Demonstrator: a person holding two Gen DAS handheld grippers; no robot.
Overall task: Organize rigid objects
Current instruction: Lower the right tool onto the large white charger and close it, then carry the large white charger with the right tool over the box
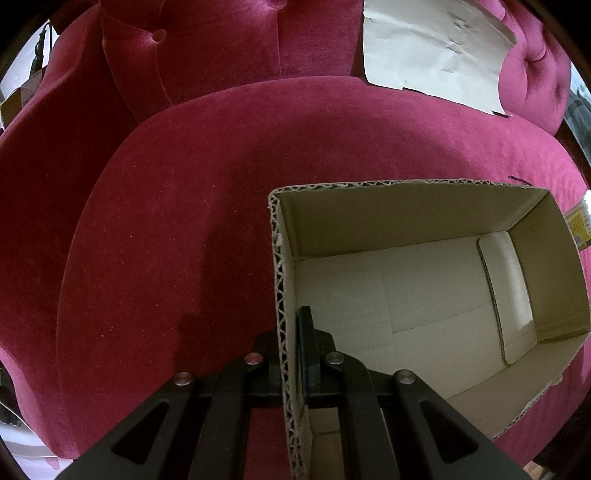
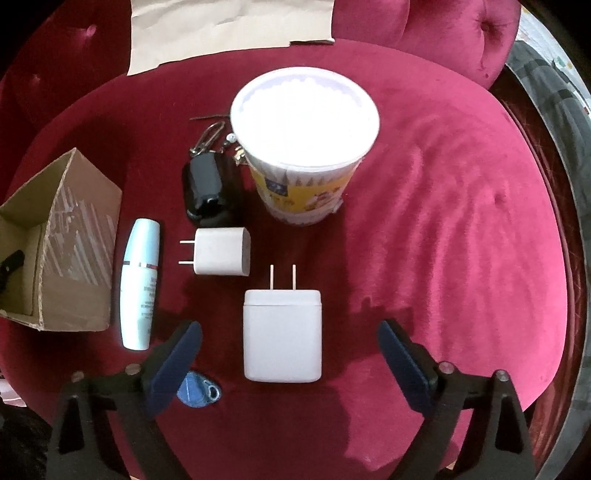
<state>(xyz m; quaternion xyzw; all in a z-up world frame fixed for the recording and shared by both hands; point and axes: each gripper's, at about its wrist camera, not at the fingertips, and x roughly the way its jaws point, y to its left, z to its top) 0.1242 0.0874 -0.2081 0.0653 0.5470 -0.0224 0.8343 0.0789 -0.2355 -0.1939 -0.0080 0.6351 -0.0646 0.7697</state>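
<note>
My left gripper (image 1: 293, 334) is shut on the left wall of an open cardboard box (image 1: 279, 273), one finger inside and one outside. The box's floor is bare. In the right wrist view the box (image 2: 79, 236) stands at the left, with a black fingertip (image 2: 11, 262) showing inside it. My right gripper (image 2: 290, 328) is open, pointing down over a large white charger (image 2: 282, 336) that lies between its blue pads (image 2: 177, 365) without touching them. A small white charger (image 2: 221, 251), a pale blue tube (image 2: 140, 284), a black key fob (image 2: 205, 188) and a blue key tag (image 2: 199, 387) lie nearby.
Everything rests on a crimson velvet sofa seat (image 2: 443, 221). A tall white-lidded tub (image 2: 304, 118) stands behind the chargers, with a key ring (image 2: 208, 134) beside it. A sheet of paper (image 2: 229, 33) leans on the backrest. The seat's right part holds nothing.
</note>
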